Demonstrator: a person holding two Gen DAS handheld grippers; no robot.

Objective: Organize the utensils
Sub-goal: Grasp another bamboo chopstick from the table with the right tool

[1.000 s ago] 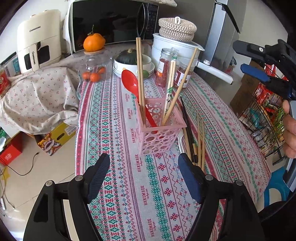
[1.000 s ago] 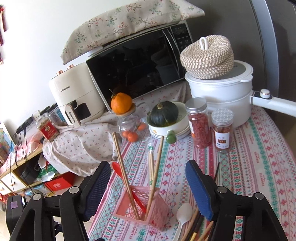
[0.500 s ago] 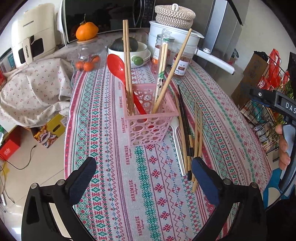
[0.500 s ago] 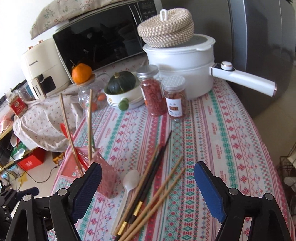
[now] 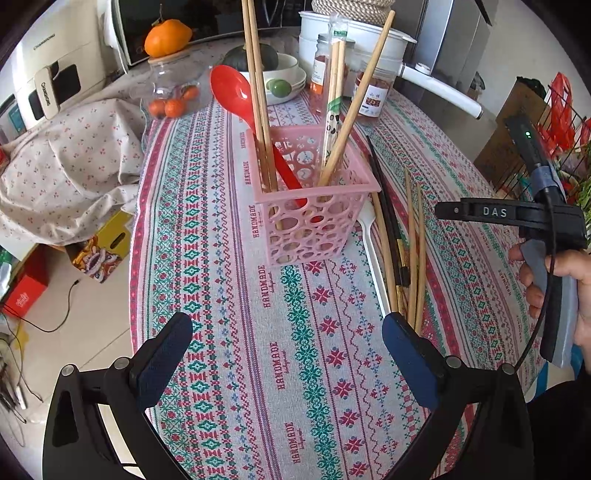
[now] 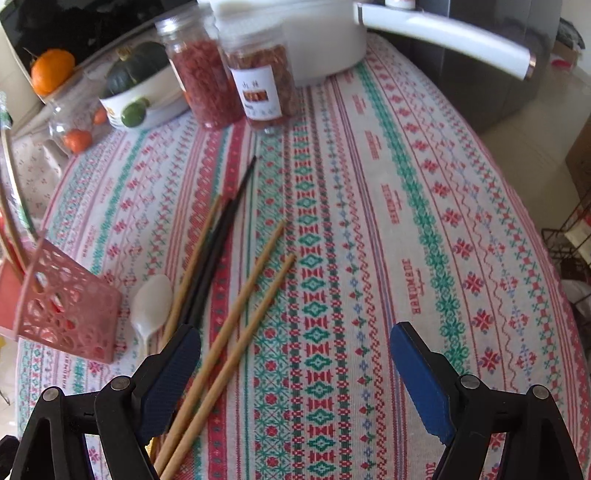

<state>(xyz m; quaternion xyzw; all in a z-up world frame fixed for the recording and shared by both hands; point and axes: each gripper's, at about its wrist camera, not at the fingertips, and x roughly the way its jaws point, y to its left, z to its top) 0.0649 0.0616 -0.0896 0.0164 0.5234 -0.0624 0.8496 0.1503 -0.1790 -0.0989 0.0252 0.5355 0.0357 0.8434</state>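
Right wrist view, pink basket (image 6: 66, 317) cropped, blurred

A home kitchen: a microwave (image 5: 192, 22), a white cooking pot (image 5: 354, 37) and food jars (image 6: 207, 74) crowd the clothed table (image 5: 303, 369).

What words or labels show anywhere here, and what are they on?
"HANDMADE": woven over and over into the tablecloth.
"DAS": on the right gripper's black body.
"CHANGHONG": on the white appliance, handle and top.
Jar label: Chinese characters, too blurred to read.
Wrapped chopsticks: print too small to read.
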